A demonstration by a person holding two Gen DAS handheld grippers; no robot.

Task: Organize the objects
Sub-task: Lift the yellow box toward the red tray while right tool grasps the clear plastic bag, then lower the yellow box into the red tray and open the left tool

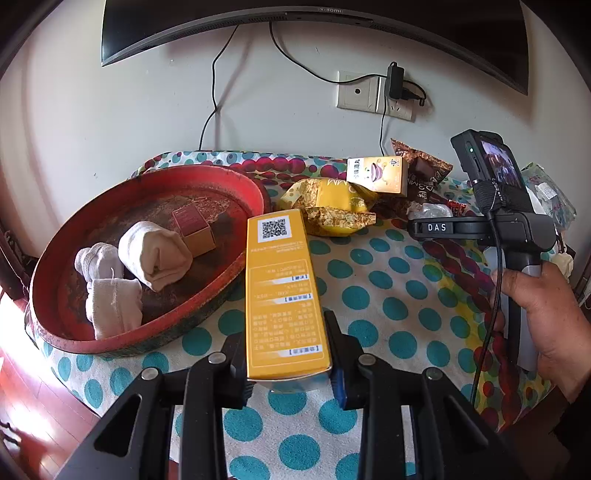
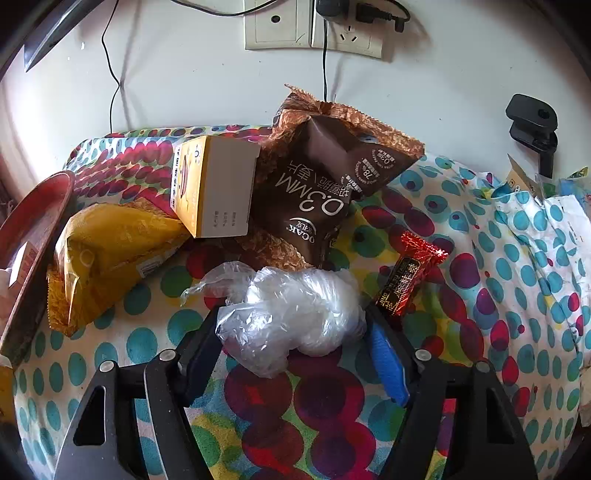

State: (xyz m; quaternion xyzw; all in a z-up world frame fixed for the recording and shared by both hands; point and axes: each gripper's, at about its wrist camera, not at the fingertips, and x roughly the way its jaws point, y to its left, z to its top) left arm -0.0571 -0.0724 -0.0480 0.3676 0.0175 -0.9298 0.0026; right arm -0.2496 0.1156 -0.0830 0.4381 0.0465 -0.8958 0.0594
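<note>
My left gripper (image 1: 284, 332) is shut on a long yellow box (image 1: 280, 280) with a QR code, held over the dotted cloth just right of a red oval tray (image 1: 122, 345). The tray holds rolled white socks (image 1: 155, 254) and a small maroon box (image 1: 192, 229). In the right wrist view a crumpled clear plastic bag (image 2: 291, 310) fills the gap of my right gripper (image 2: 291, 314), and both fingers touch its sides. A person's hand (image 1: 546, 306) holds that gripper's handle at the right of the left wrist view.
Behind the plastic bag lie a brown snack bag (image 2: 321, 192), a small yellow-and-white box (image 2: 218, 188), a yellow snack bag (image 2: 107, 251) and a red candy wrapper (image 2: 406, 273). A wall with sockets (image 2: 314, 26) and cables stands close behind; more packets (image 2: 554, 192) lie far right.
</note>
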